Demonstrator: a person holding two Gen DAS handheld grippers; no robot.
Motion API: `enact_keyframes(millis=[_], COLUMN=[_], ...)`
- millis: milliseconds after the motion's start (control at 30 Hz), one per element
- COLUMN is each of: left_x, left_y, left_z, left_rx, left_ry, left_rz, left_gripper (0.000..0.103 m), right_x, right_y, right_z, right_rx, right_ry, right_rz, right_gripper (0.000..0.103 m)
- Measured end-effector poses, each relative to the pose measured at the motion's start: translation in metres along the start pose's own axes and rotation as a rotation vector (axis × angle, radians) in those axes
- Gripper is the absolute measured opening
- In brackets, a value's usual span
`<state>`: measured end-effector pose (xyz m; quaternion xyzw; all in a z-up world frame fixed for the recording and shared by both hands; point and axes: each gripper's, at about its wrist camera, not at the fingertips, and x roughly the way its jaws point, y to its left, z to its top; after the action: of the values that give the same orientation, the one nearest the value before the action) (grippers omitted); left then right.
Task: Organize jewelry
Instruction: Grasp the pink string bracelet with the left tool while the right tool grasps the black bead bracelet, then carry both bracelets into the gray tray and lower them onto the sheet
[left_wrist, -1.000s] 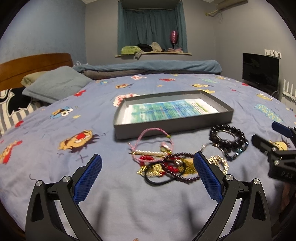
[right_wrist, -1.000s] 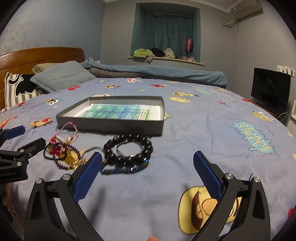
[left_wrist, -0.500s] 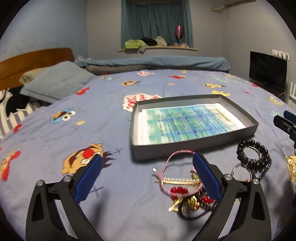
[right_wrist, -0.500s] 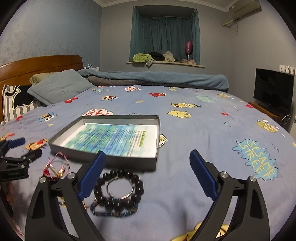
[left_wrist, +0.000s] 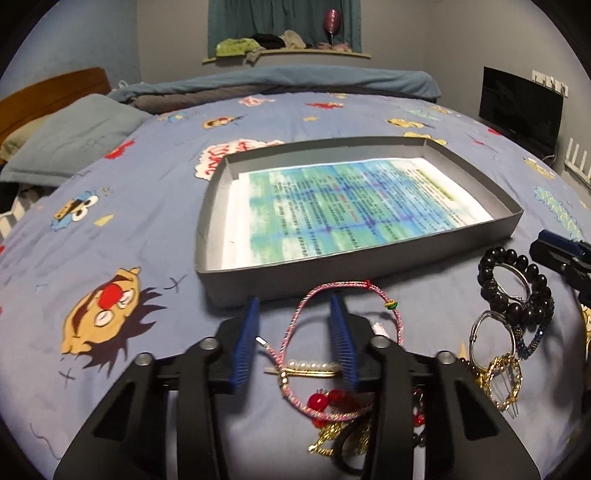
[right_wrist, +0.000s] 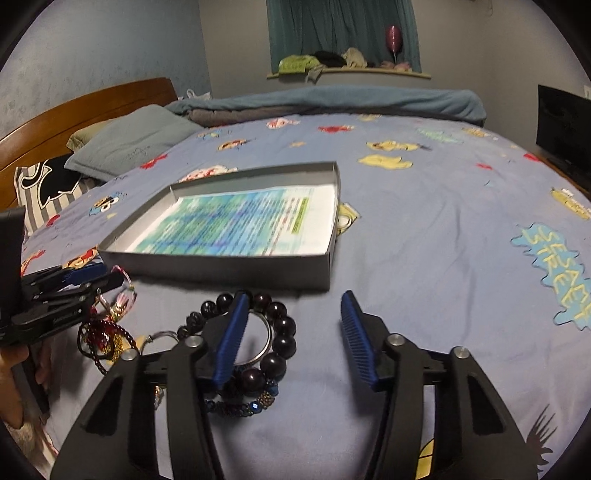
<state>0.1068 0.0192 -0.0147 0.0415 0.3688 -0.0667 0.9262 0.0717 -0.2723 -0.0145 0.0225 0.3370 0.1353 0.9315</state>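
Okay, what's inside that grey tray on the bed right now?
The grey tray holds only a printed sheet with blue-green bands of text, covering most of its floor. No jewelry is in it. Whatever lies beneath the sheet is hidden.

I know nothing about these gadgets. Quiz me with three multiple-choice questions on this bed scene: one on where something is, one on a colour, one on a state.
1. Where does the grey tray sit relative to the jewelry?
A. Beyond it
B. Under it
C. On the pillow

2. What colour are the pads on the left gripper?
A. Red
B. Blue
C. White

3. What does the tray hold?
A. Bracelets
B. Only a printed sheet
C. A watch

Answers:
1. A, the pink cord bracelet and black bead bracelet lie nearer the cameras.
2. B, both pads are blue.
3. B, no jewelry lies on the printed sheet.
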Motion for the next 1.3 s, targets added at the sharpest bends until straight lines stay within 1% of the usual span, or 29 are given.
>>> enact_keyframes(millis=[33,67,200,233,300,400,700,767,833,933,1167,1300], left_x=[0.001,0.002,0.005,0.005,0.003,0.002,0.002,0.0,-0.005,-0.012,-0.035,-0.048], left_y=[-0.001,-0.002,-0.001,-0.001,-0.001,-0.001,-0.003,-0.004,-0.004,-0.004,-0.001,-0.002], left_z=[0.0,0.0,0.0,0.0,0.0,-0.001,-0.002,-0.003,-0.003,-0.003,0.0,0.013], left_rx=[0.002,0.005,-0.002,-0.003,-0.001,0.004,0.01,0.015,0.02,0.023,0.016,0.035], left_ry=[0.001,-0.001,-0.004,-0.007,-0.015,-0.024,-0.028,-0.037,-0.055,-0.087,-0.152,-0.169], left_rz=[-0.002,-0.003,-0.018,-0.022,-0.029,-0.036,-0.034,-0.032,-0.031,-0.03,-0.036,-0.055], left_gripper=[0.035,0.031,0.019,0.014,0.013,0.009,0.008,0.005,0.005,0.004,0.004,0.004], right_x=[0.002,0.003,0.009,0.01,0.013,0.018,0.027,0.026,0.023,0.014,-0.016,-0.03], right_y=[0.0,0.0,0.007,0.009,0.011,0.01,0.008,0.007,0.007,0.01,0.029,0.045], right_z=[-0.001,-0.002,-0.004,-0.005,-0.006,-0.006,-0.006,-0.006,-0.006,-0.006,0.004,0.017], right_rx=[0.002,0.001,-0.03,-0.035,-0.043,-0.033,-0.023,-0.019,-0.023,-0.038,-0.126,-0.192], right_ry=[0.01,0.016,0.037,0.042,0.055,0.073,0.113,0.11,0.097,0.056,-0.086,-0.131], right_rz=[0.008,0.013,0.018,0.019,0.015,0.015,0.028,0.027,0.025,0.017,0.0,0.001], right_gripper=[0.042,0.04,0.032,0.031,0.029,0.028,0.028,0.018,0.015,0.014,0.014,0.014])
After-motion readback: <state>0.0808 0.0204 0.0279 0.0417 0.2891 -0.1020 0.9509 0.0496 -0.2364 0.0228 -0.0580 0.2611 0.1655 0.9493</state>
